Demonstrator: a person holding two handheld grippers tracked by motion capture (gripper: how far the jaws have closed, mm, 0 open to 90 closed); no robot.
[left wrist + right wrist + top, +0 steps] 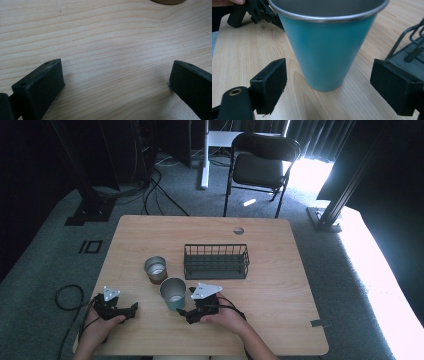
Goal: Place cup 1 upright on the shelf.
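Note:
A teal metal cup stands upright near the table's front middle. Behind it to the left stands a brown metal cup, also upright. My right gripper is just right of the teal cup, open, and points at it. In the right gripper view the teal cup stands close ahead of the right gripper, between the lines of its spread jaws and not touched. My left gripper rests open at the front left. In its own view the left gripper has bare wood between its jaws.
A black wire basket sits behind the cups at mid-table; its corner lies to the right in the right gripper view. The wooden table has a cable hole at the back. A black chair stands beyond.

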